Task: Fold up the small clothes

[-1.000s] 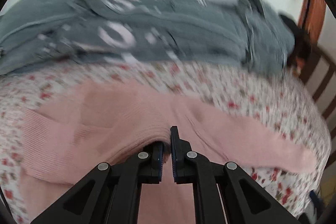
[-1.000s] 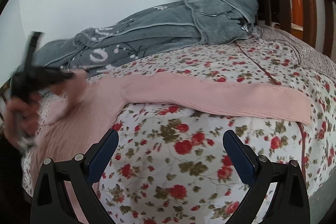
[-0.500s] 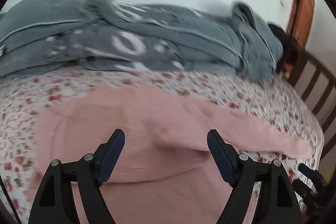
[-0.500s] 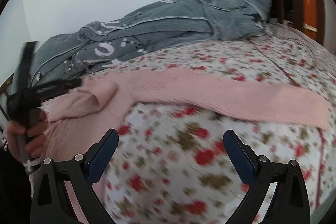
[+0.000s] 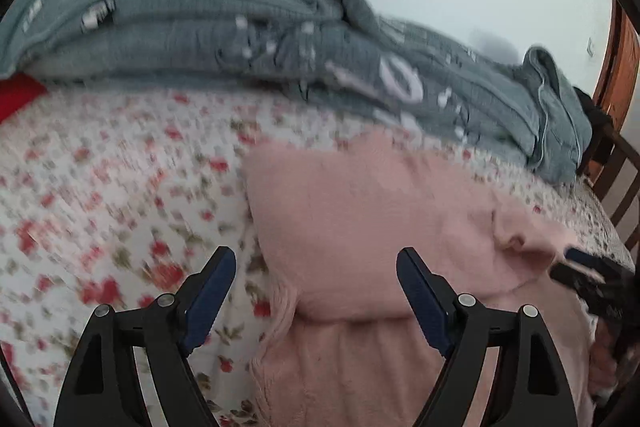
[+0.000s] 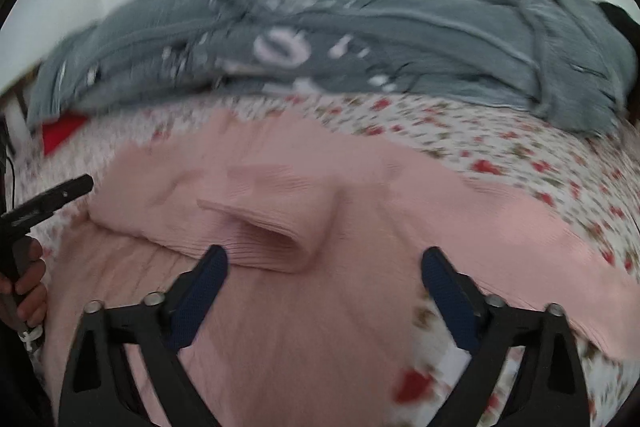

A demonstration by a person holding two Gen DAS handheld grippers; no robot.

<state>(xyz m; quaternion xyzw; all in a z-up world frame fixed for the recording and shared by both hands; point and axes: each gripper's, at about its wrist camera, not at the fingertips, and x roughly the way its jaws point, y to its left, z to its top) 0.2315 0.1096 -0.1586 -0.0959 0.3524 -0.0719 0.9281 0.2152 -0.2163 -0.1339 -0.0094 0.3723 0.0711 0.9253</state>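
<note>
A pink knit sweater (image 5: 360, 227) lies on the floral bedsheet (image 5: 100, 195). One sleeve is folded over its body, its cuff (image 6: 276, 231) lying loose in the right wrist view. The other sleeve (image 6: 520, 227) stretches out to the right on the sheet. My left gripper (image 5: 316, 291) is open and empty, just above the sweater's left edge. My right gripper (image 6: 324, 291) is open and empty, low over the sweater's body (image 6: 300, 327), just below the folded cuff. Each gripper shows at the other view's edge, the right one (image 5: 588, 279) and the left one (image 6: 48, 199).
A grey quilt (image 5: 280, 51) is heaped along the wall at the far side of the bed; it also shows in the right wrist view (image 6: 360, 43). Something red (image 5: 16, 95) lies at the far left. A wooden bed frame (image 5: 616, 163) stands at the right.
My left gripper opened, let go of the pink sleeve on the sweater's body and drew back to the left. My right gripper moved left over the sweater, still open.
</note>
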